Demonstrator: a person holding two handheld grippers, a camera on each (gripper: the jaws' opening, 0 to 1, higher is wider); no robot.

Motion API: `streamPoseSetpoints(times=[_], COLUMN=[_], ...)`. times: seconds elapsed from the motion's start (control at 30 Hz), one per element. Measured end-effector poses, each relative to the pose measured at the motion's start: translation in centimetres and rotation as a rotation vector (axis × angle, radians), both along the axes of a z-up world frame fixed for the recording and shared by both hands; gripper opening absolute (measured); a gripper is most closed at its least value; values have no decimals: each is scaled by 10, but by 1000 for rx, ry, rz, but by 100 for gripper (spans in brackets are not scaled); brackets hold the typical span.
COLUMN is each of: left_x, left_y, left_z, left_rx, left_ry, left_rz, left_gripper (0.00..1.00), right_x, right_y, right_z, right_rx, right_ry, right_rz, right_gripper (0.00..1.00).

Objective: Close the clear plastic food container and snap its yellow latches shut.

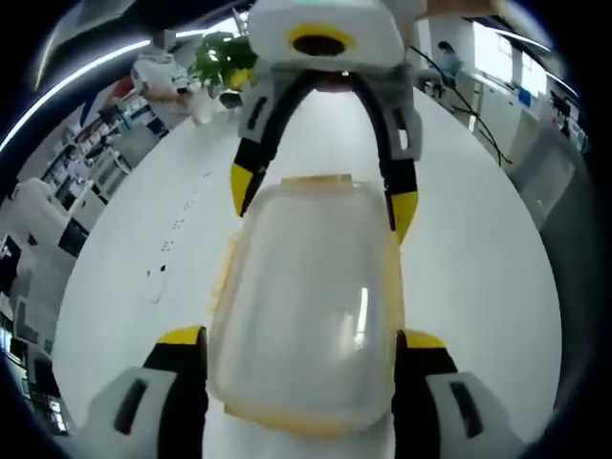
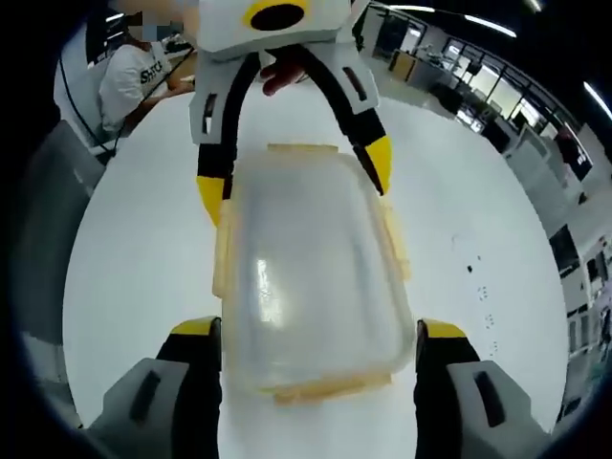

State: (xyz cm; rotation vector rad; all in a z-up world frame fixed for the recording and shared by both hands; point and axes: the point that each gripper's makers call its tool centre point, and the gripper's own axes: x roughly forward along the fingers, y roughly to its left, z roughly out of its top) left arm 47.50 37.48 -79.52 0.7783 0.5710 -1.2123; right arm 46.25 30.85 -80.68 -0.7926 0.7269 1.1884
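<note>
The white worktop point(image 1: 478, 287) has bare room all round the clear plastic container point(image 1: 306, 296), which lies lid-on at its middle between the 2 grippers facing each other from opposite ends. Left gripper point(image 1: 301, 349) and right gripper point(image 2: 320, 344) each stand wide open, straddling the container's sides without clamping it, probably to steady it. The yellow latches point(image 2: 330, 387) along its edges appear splayed outward, not yet snapped.

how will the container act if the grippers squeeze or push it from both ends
The container looks empty, so probably light; on the smooth white table it may slide rather than tip, being low and wide. Its thin clear plastic may flex a little. Left gripper and right gripper straddle opposite ends, which should steady it.
</note>
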Motion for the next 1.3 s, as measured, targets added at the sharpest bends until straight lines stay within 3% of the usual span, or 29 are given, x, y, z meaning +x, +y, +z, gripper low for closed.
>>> streamPoseSetpoints(times=[0.1, 0.3, 0.4, 0.47, 0.63, 0.7, 0.77, 0.87, 1.0, 1.3], left_x=[2, 3, 5, 6, -8, -12, -14, -16, -19, -22], left_y=[-2, 4, 10, 17, 25, 22, 22, 21, 19, 16], left_z=[3, 9, 11, 8, 0, 3, 3, 6, -2, 3], left_rx=[-99, -217, -313, -353, -378, -433, -458, -490, -473, -497], left_ry=[14, -6, 12, 25, 52, 74, 89, 82, 91, 99], left_rz=[41, 124, 218, 269, 276, 296, 333, 361, 373, 387], left_gripper=[78, 80, 91, 96, 99, 99, 99, 99, 99, 99], right_x=[-2, -1, 0, -7, -18, -15, -9, -10, -12, -16], right_y=[-5, 2, 5, 8, 10, 12, 8, 4, 3, 3], right_z=[-6, 1, 4, 1, -2, 3, 7, 6, 5, 7], right_rx=[26, 220, 296, 340, 364, 426, 446, 460, 472, 498], right_ry=[-4, 2, -6, 43, 28, 20, -21, -23, -14, -7], right_rz=[-23, -189, -257, -317, -342, -382, -414, -443, -465, -502], right_gripper=[87, 94, 99, 100, 100, 100, 100, 100, 100, 100])
